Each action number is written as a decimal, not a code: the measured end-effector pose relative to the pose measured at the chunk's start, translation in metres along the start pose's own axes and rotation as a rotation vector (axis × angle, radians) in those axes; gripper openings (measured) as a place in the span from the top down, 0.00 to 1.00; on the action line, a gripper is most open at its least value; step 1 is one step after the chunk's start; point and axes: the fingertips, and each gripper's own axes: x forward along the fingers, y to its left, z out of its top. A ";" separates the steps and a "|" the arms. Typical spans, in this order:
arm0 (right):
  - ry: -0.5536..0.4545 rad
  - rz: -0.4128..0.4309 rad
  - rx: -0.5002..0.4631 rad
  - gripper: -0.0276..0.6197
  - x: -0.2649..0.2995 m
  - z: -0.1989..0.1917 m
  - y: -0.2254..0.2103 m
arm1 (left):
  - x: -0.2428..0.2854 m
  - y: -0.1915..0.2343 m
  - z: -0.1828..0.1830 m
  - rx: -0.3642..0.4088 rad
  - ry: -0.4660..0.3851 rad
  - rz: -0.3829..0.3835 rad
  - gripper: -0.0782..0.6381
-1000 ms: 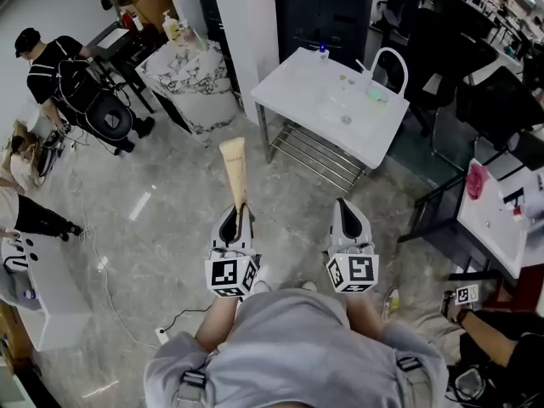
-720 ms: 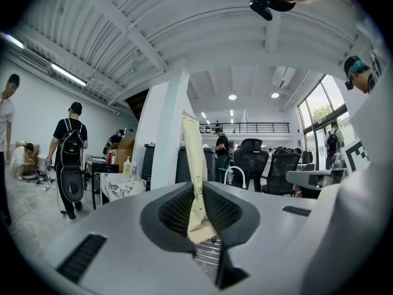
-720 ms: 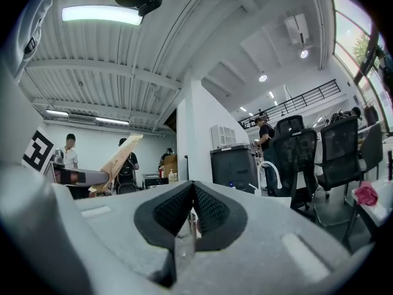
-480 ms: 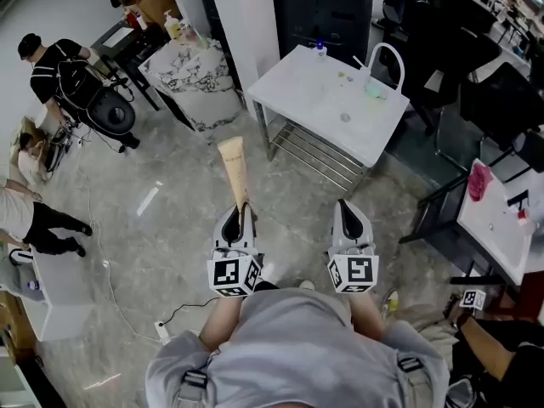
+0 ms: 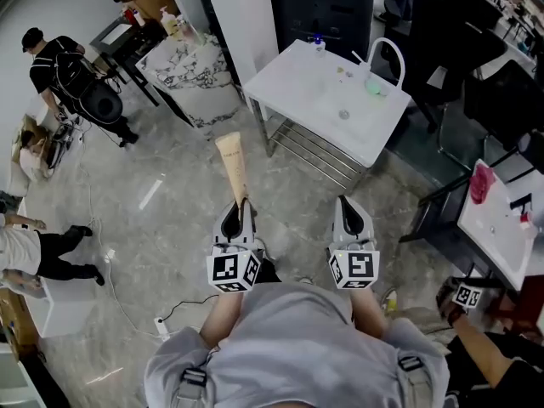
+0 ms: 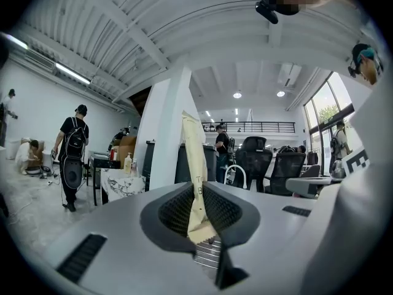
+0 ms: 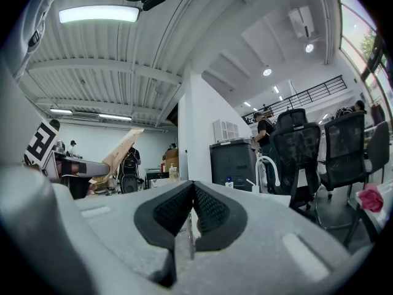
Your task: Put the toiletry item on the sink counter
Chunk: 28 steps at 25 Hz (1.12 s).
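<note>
Item: cream tube (image 5: 232, 167), upright, base pinched in left tongs (image 5: 240, 211). Right tongs (image 5: 347, 209): pressed together, empty. Change over last second: almost none; white sink desk (image 5: 293, 75) remains well ahead. Status: carrying, placement not begun

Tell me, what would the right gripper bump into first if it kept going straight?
Probably the white sink counter, some way ahead of the right gripper; depth is hard to judge.
</note>
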 end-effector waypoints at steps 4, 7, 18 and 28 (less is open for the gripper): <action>0.011 -0.003 -0.004 0.95 0.022 -0.002 -0.004 | 0.022 0.008 0.002 -0.005 -0.007 -0.006 0.84; 0.013 0.001 -0.011 0.95 0.046 -0.004 0.000 | 0.042 0.024 -0.001 -0.018 -0.007 -0.004 0.84; 0.022 -0.037 -0.013 0.95 0.215 0.004 0.027 | 0.169 0.128 0.022 0.018 -0.002 -0.058 0.84; 0.020 -0.164 -0.014 0.95 0.345 0.009 0.037 | 0.289 0.212 0.050 0.052 -0.016 -0.174 0.84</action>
